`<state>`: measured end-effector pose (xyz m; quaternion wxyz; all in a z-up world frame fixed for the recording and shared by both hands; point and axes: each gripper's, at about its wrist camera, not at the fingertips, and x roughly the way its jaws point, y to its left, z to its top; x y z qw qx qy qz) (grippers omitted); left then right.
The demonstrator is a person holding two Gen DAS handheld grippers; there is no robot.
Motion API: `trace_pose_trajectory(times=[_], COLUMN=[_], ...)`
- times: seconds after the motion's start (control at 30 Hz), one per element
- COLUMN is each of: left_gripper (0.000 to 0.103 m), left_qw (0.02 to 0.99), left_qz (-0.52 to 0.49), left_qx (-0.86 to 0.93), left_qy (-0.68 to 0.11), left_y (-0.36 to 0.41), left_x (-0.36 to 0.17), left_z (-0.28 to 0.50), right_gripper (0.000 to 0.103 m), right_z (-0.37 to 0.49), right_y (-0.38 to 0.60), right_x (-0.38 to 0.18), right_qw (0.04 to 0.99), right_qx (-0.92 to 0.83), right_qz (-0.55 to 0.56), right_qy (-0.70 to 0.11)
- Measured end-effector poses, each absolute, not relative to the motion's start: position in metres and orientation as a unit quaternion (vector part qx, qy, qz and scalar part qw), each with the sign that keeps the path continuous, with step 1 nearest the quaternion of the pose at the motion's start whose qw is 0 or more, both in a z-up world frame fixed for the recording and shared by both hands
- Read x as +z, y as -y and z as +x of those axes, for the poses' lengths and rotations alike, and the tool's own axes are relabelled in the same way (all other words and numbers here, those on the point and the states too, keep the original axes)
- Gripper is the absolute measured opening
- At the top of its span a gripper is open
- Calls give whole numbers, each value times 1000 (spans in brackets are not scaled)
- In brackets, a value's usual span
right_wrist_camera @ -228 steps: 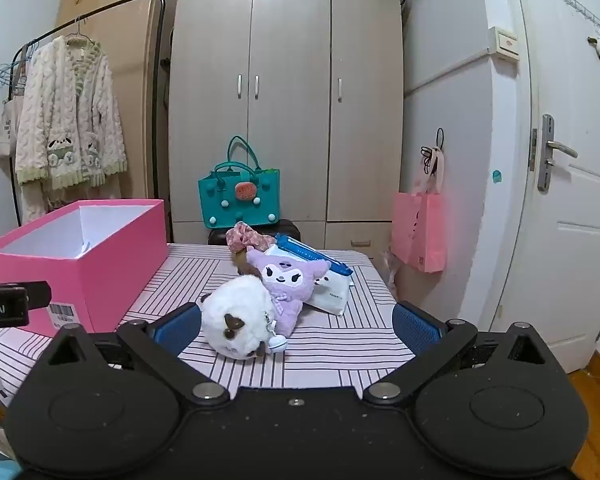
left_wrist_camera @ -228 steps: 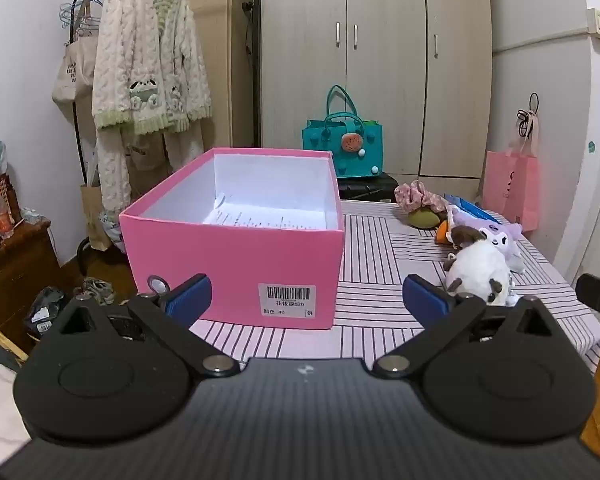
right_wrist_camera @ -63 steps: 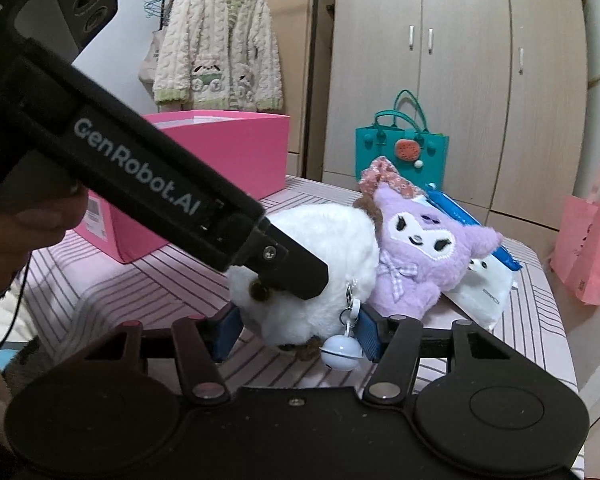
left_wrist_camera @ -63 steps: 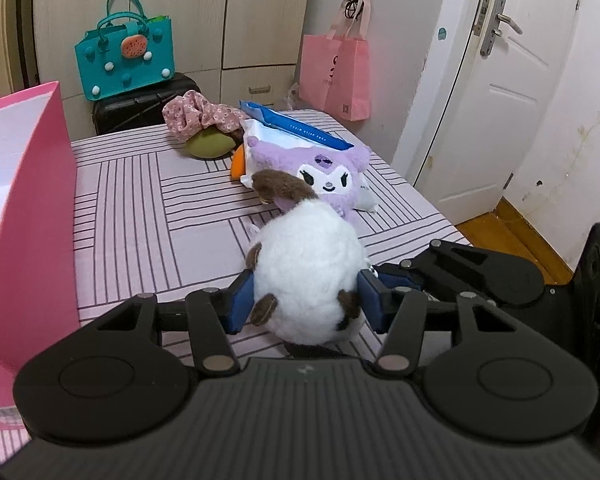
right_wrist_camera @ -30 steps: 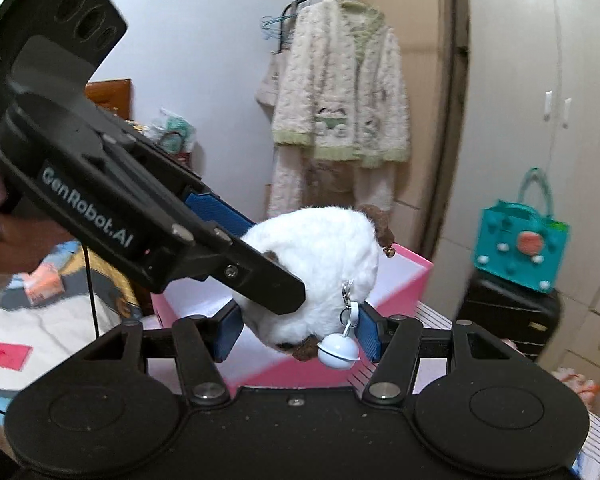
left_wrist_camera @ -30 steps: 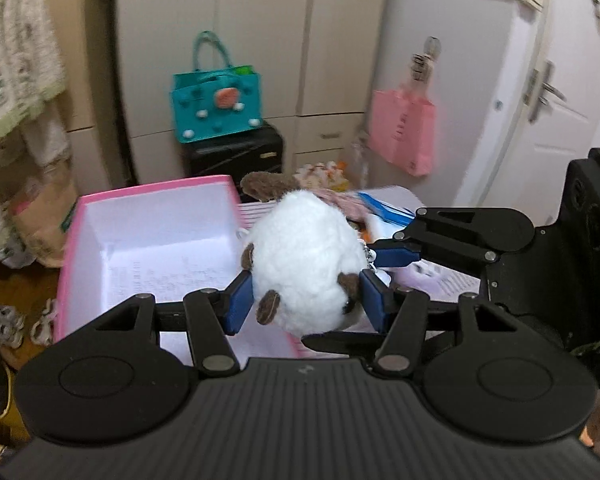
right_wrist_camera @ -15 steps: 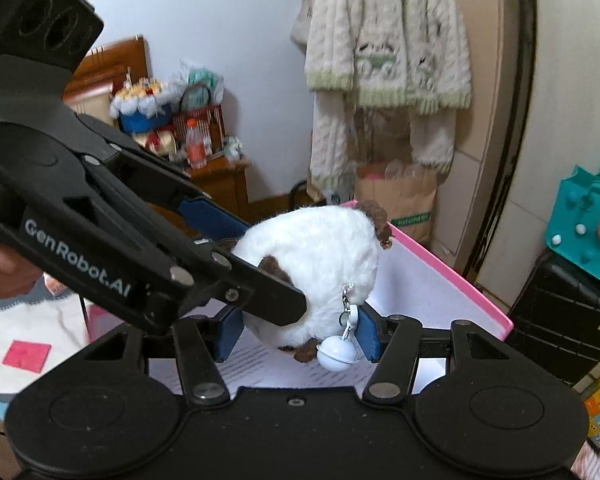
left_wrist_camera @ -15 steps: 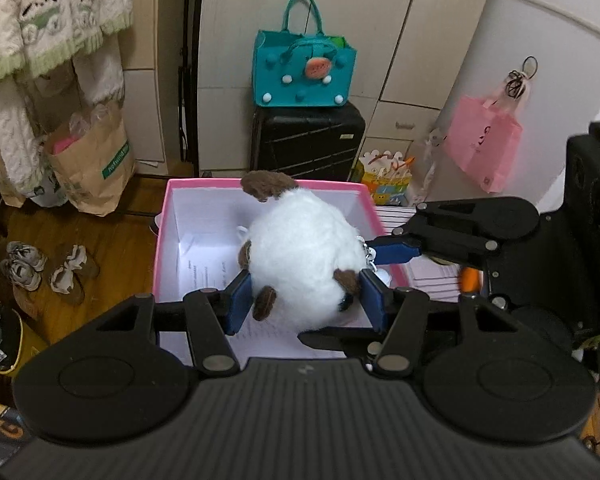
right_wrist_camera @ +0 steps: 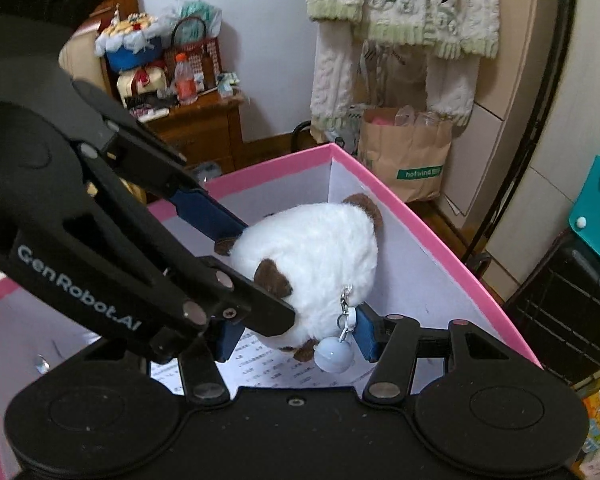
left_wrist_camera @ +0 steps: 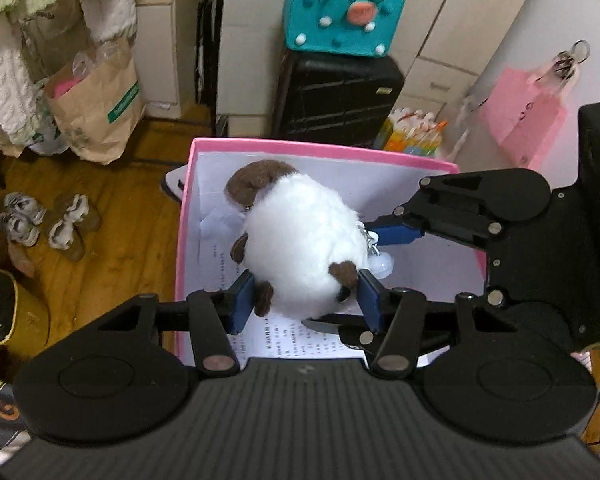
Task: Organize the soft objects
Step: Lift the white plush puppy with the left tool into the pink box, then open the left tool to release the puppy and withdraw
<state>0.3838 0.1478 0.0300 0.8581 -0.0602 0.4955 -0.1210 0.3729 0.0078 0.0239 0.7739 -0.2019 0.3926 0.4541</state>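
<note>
Fingers of left gripper [left_wrist_camera: 306,300] and right gripper [right_wrist_camera: 296,336] pinching white plush [left_wrist_camera: 304,240], over pink box [left_wrist_camera: 182,240]

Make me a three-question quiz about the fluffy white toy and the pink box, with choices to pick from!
1. Where is the white plush toy?
A. over the open pink box
B. on the floor
C. on the black suitcase

2. What colour is the little bell clipped to it?
A. red
B. pale blue
C. green

3. How is the toy held?
A. by nothing
B. by one gripper only
C. by the left gripper and the right gripper together

Answers: 1 A, the box's white inside shows beneath it; 2 B, it hangs pale blue; 3 C, both grippers' pads press its sides.
</note>
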Motion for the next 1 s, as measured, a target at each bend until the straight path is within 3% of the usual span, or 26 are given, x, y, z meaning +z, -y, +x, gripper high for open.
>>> trace_pose_trajectory(times=[0.53, 0.63, 0.83, 1.0], left_gripper=[45, 45, 45, 45], left_qw=[849, 849, 856, 858], left_qz=[-14, -17, -26, -33], left_qx=[-83, -76, -63, -62], left_qy=[-522, -523, -512, -509], left_y=[-136, -138, -144, -145], left_x=[28, 29, 31, 31], left_z=[391, 392, 392, 385], right_gripper=[60, 64, 59, 61], right_z=[391, 391, 393, 388], right_y=[-20, -20, -19, -22], right_x=[11, 13, 11, 11], right_qw=[743, 748, 750, 753], right_qx=[468, 461, 455, 457], right_qz=[-243, -250, -240, -252], right_qy=[-412, -407, -416, -401])
